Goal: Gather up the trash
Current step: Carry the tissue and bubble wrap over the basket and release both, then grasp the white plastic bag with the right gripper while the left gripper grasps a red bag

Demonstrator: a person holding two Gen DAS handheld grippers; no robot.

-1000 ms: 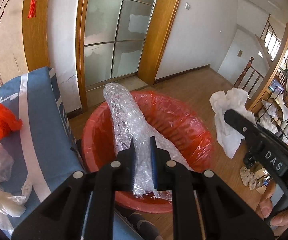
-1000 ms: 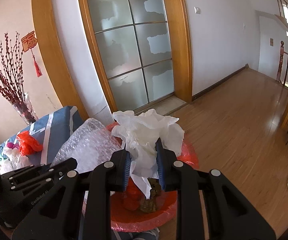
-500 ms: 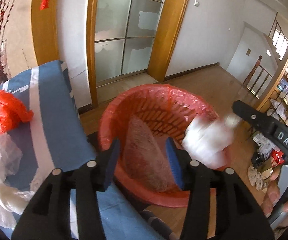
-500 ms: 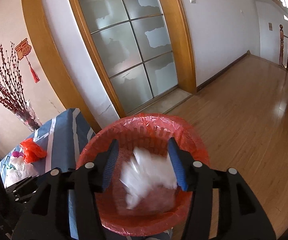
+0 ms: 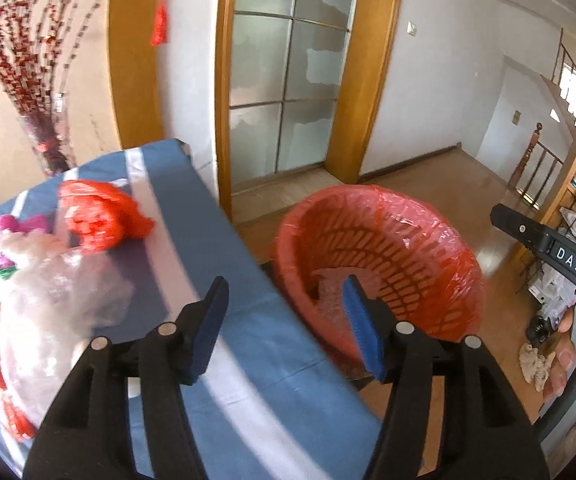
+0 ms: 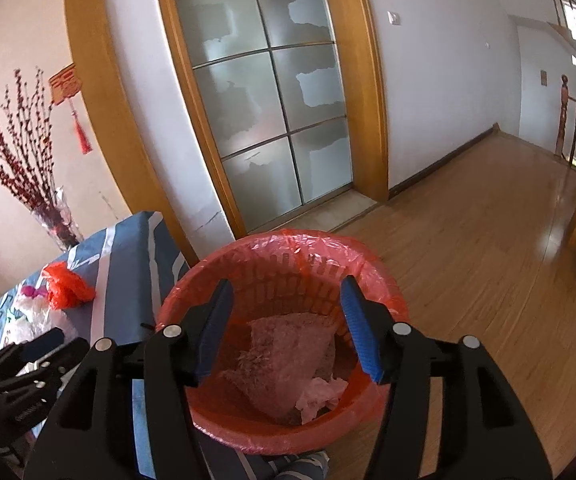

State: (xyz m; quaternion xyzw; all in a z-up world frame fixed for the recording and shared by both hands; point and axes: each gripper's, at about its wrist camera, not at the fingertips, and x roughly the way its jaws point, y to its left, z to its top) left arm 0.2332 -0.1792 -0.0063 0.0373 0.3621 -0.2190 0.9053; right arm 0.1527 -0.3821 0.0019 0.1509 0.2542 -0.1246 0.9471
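The left gripper (image 5: 284, 312) hung over the edge of the table (image 5: 256, 344), which wore a blue cloth with white stripes. Its jaws were opening, the blue pads standing well apart with nothing between them. The picture from that side was somewhat smeared. Beyond its left finger lay the trash not yet gathered: a crumpled red plastic bag (image 5: 96, 216), a heap of clear plastic wrap (image 5: 52, 308) just beside it, and something pink (image 5: 16, 224) at the far side of the heap, too blurred to name.

The right gripper (image 6: 286, 312) hovered directly above the red basket (image 6: 384, 292), which stood on the wooden floor (image 6: 488, 240) close against the table's end and was lined with a thin red bag. Its jaws were spread too, and empty. Down in the basket lay a sheet of bubble wrap (image 6: 288, 352) and, at its lower right edge, a wad of white tissue (image 6: 320, 396); both rested on the bottom, clear of the pads.

In the left gripper's view the right one showed at the far right edge, with fingers (image 5: 560, 364) of the person's hand curled on its handle. Behind the table stood a vase of red blossom branches (image 6: 16, 160), and a frosted glass door (image 6: 264, 112) in a wooden frame filled the wall beyond the basket.
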